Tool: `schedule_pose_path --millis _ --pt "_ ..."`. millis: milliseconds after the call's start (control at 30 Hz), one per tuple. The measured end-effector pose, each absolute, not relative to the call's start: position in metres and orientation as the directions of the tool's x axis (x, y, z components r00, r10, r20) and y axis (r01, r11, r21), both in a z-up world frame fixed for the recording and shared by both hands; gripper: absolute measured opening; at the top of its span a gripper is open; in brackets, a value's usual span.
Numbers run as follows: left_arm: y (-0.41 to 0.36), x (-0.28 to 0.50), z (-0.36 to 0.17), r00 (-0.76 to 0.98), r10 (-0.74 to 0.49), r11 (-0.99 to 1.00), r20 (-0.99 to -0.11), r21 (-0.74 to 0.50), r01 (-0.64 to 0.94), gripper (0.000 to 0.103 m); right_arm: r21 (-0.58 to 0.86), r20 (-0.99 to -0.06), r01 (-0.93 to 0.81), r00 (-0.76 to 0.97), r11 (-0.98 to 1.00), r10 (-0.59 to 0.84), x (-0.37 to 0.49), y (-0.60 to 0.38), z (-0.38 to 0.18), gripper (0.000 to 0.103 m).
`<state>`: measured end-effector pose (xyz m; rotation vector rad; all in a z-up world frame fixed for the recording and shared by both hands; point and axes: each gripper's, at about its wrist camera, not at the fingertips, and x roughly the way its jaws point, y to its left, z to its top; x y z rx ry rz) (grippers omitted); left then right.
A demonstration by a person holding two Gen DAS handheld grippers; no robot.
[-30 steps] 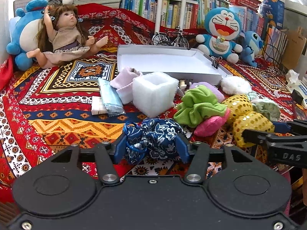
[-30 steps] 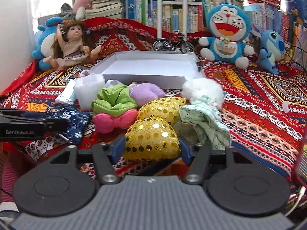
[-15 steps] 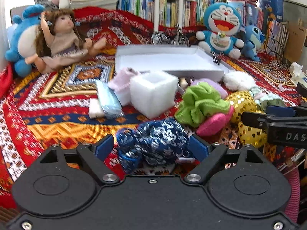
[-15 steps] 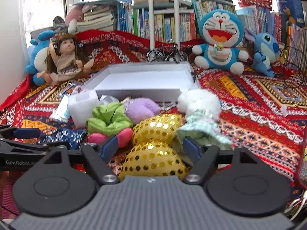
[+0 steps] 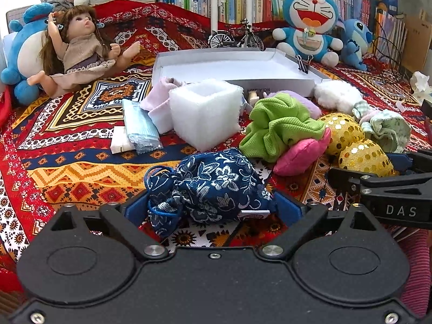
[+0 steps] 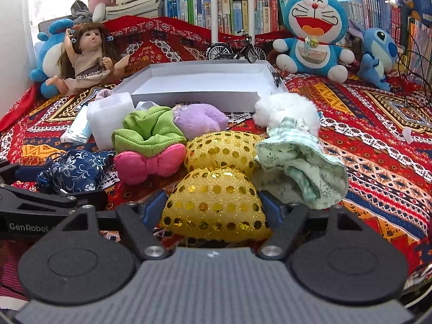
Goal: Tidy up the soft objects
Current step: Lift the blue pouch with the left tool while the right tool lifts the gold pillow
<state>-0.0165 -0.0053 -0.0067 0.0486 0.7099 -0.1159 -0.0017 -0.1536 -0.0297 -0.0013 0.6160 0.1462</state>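
My left gripper (image 5: pixel 210 208) is shut on a dark blue floral drawstring pouch (image 5: pixel 210 186) just above the patterned cloth. My right gripper (image 6: pixel 216 208) is shut on the near half of a gold sequin bow (image 6: pixel 216 202). The pouch also shows in the right wrist view (image 6: pixel 73 171), and the bow in the left wrist view (image 5: pixel 361 156). Behind them lie a green scrunchie (image 6: pixel 148 135), a pink bow (image 6: pixel 148 166), a purple plush (image 6: pixel 199 120), a white pompom (image 6: pixel 286 109) and a mint frilled cloth (image 6: pixel 302 167). An open white box (image 6: pixel 205 86) stands behind the pile.
A white foam cube (image 5: pixel 205 113), a pale pink cloth (image 5: pixel 162 102) and a packet of blue masks (image 5: pixel 140 129) lie left of the pile. A doll (image 5: pixel 81 54), Doraemon plush (image 5: pixel 307 32), Stitch plush (image 5: pixel 353 43), toy bicycle (image 5: pixel 237 39) and bookshelf line the back.
Both grippers opened half a second ago and have closed again, the left on the blue pouch and the right on the gold sequin bow. Both views sit slightly closer to the pile.
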Motion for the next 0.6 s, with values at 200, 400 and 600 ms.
schedule_pose_path --millis 200,400,600 --pt "-0.001 -0.02 0.001 0.754 -0.106 0.992 -0.649 -0.017 0.125 0.064 0.1 -0.556 -0.134 0.814 0.986 0.167 -0.006 -0.161 -0.021 0.065" --pt "0.004 -0.024 0.015 0.782 -0.11 0.993 -0.614 -0.033 0.114 0.054 0.106 -0.505 -0.125 0.848 0.986 0.162 -0.013 -0.163 -0.007 0.062" --pt "0.008 -0.03 0.033 0.817 -0.114 0.993 -0.566 -0.041 0.11 0.053 0.143 -0.447 -0.138 0.874 0.98 0.189 -0.016 -0.169 0.01 0.062"
